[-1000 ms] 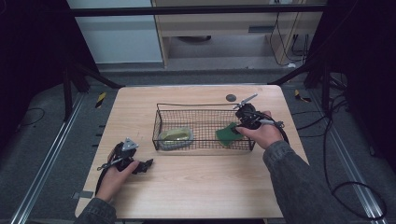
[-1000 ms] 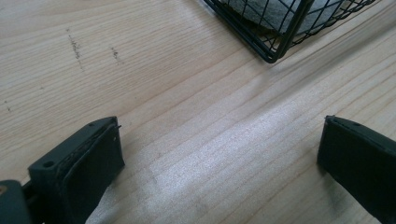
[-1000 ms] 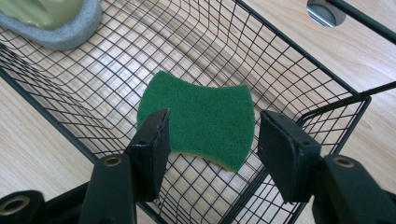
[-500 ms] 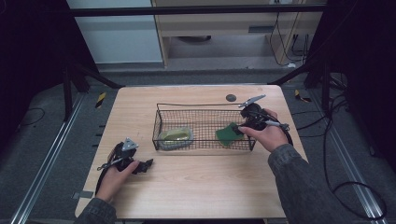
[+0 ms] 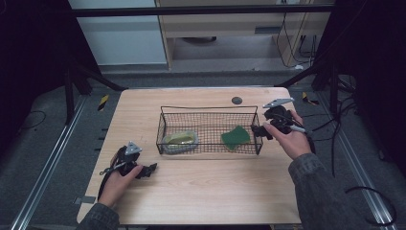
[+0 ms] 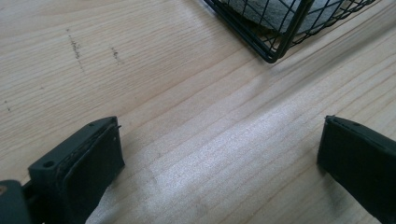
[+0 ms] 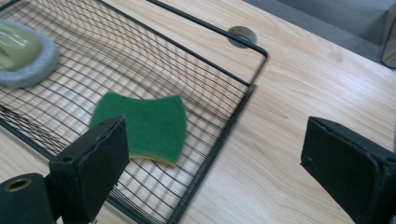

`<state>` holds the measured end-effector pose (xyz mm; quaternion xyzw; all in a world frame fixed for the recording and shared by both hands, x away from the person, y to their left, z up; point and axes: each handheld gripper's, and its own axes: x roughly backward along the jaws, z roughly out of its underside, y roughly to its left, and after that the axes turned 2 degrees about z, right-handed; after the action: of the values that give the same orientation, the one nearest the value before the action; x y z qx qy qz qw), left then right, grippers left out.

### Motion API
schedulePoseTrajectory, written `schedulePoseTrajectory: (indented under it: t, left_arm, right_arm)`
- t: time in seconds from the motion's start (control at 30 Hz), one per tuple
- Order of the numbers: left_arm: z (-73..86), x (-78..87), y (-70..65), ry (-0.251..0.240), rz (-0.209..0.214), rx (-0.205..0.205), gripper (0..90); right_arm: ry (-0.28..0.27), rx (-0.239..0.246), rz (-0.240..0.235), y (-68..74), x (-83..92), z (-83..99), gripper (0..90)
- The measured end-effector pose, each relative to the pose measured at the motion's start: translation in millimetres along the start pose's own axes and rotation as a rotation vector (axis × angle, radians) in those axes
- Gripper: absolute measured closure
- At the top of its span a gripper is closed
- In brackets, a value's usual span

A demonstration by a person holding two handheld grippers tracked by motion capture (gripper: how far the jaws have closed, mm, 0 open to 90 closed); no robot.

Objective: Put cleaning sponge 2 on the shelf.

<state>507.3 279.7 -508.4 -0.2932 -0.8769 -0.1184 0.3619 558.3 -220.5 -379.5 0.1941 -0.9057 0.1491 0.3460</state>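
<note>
The right gripper (image 5: pixel 261 130) hangs just outside the right end of the basket, its black jaws spread wide; they have just been opening, and nothing sits between them. In the right gripper view the gap between the jaws (image 7: pixel 212 161) frames bare wood and the basket's end rim.

The green scouring pad with a yellow underside and pinched-in sides (image 7: pixel 142 126) lies flat on the mesh floor at the right end of the black wire basket (image 5: pixel 165 117), near the right gripper but free of its pads. In the high view the pad (image 5: pixel 235 137) sits close to the basket's front right corner.

At the opposite, left end of the basket rests a pale green oval sponge with a grey fleecy rim (image 5: pixel 180 140), well apart from the pad; whether its top is a hard shell or soft foam is hard to tell from the blurred close view.

The basket stands near the middle of the light wooden table (image 5: pixel 201 191). Behind it, a small dark round disc (image 5: pixel 236 100) is set in the tabletop.

The left gripper (image 5: pixel 149 168) rests low on the table in the person's left hand, in front of the basket's left corner, jaws parted wide over bare wood with nothing in the gap (image 6: pixel 219 158).
</note>
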Motion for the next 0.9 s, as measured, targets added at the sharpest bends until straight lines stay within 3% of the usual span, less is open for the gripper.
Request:
schedulePoseTrajectory:
  t: [0.23, 0.4, 0.67, 0.9]
  left_arm:
    - [0.0, 0.0, 0.0, 0.000, 0.000, 0.000, 0.0]
    - [0.0, 0.0, 0.0, 0.000, 0.000, 0.000, 0.0]
    - [0.0, 0.0, -0.1, 0.000, 0.000, 0.000, 0.0]
    - [0.0, 0.0, -0.1, 0.000, 0.000, 0.000, 0.0]
  right_arm:
    - [-0.051, -0.032, 0.077, -20.2, 9.1, 28.1, 9.6]
    - [-0.061, -0.054, 0.097, -29.0, 9.8, 47.8, 11.4]
    - [-0.040, -0.112, 0.131, -42.8, 4.5, 73.9, 13.5]
    - [-0.004, -0.168, 0.125, -53.0, -2.7, 91.4, 14.4]
